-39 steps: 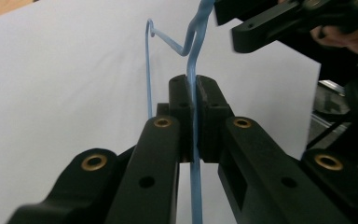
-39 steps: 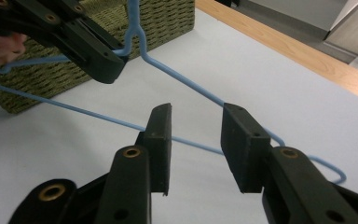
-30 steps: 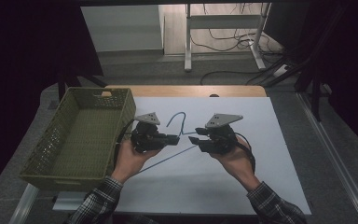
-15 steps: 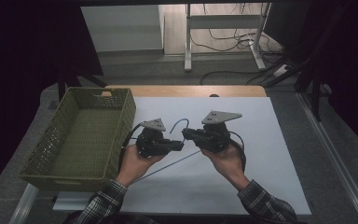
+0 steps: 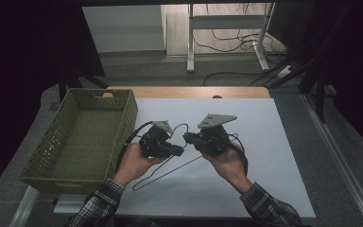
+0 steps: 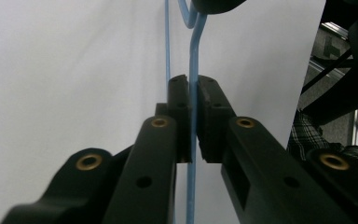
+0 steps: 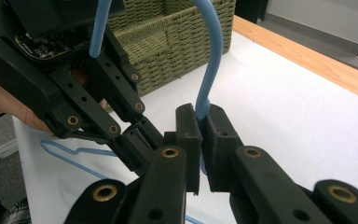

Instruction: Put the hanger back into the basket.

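A blue wire hanger [image 5: 170, 172] is held up over the white sheet [image 5: 264, 156], with its hook [image 5: 182, 126] rising between the two grippers. My left gripper [image 5: 178, 151] points right and is shut on the hanger's wire. In the left gripper view the pads [image 6: 193, 86] pinch the wire [image 6: 195, 51] where it runs up to the twist. My right gripper [image 5: 189, 138] points left, tip to tip with the other. In the right gripper view its jaws [image 7: 204, 116] are shut on the foot of the hook [image 7: 213, 56], with the left gripper [image 7: 137, 135] right beside them.
An olive woven basket [image 5: 127, 118] stands on the left of the table, close to my left hand. The sheet covers most of the wooden tabletop [image 5: 189, 92]. Past the far edge are a grey floor, desk legs and cables.
My right gripper has moved left up to the left gripper and shut on the foot of the hook. The left hand has kept its hold and shifted only slightly.
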The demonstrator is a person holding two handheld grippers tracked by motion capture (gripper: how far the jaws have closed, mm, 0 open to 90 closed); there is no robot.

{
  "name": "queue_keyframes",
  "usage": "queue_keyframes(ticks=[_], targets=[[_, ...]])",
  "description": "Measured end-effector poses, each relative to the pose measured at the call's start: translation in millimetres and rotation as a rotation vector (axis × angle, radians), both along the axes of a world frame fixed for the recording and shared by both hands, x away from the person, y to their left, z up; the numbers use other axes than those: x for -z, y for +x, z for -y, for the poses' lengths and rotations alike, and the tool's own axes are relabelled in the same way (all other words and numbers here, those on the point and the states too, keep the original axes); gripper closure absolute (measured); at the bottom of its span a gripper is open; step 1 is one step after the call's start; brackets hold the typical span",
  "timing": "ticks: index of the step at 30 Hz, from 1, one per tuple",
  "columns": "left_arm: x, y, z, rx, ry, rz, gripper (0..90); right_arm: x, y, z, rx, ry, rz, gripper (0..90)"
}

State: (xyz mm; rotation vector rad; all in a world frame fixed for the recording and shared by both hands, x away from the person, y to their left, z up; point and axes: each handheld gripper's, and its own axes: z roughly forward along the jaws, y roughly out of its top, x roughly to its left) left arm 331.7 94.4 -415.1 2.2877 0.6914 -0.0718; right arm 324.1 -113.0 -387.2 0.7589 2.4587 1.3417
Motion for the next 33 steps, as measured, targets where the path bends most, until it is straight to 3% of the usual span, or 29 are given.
queue_keyframes(ticks=[4,6,7,12,18,23,31,33], targets=[[-1.7,-1.0,1.9,-0.004,0.01,-0.001,87.5,-0.5,0.7,0.9,0.001,0.001,-0.004,85.0],[-2.0,-0.5,0.1,-0.01,-0.023,-0.014,87.6,-1.1,0.8,1.4,0.001,0.007,-0.001,84.2],[-2.7,-0.7,-1.6,-0.015,-0.042,-0.007,87.6,-2.4,0.9,3.0,-0.001,0.022,0.007,77.4],[-8.6,-0.1,-10.8,-0.035,-0.094,-0.031,87.7,-8.6,-1.1,9.7,0.014,0.047,0.023,68.7],[-21.9,-2.1,-26.3,-0.087,-0.108,-0.021,87.6,-19.2,-9.8,27.4,0.027,0.062,0.038,58.6],[-38.6,-4.7,-44.2,-0.132,-0.115,0.003,87.6,-18.9,-16.9,43.3,0.019,0.046,0.018,45.4],[-61.5,-3.1,-78.5,-0.211,-0.144,0.029,87.6,-3.5,-22.5,68.3,0.028,0.028,-0.04,23.0],[-65.4,-1.7,-87.8,-0.231,-0.146,0.037,87.6,-1.8,-23.3,70.5,0.031,0.03,-0.048,20.8]])
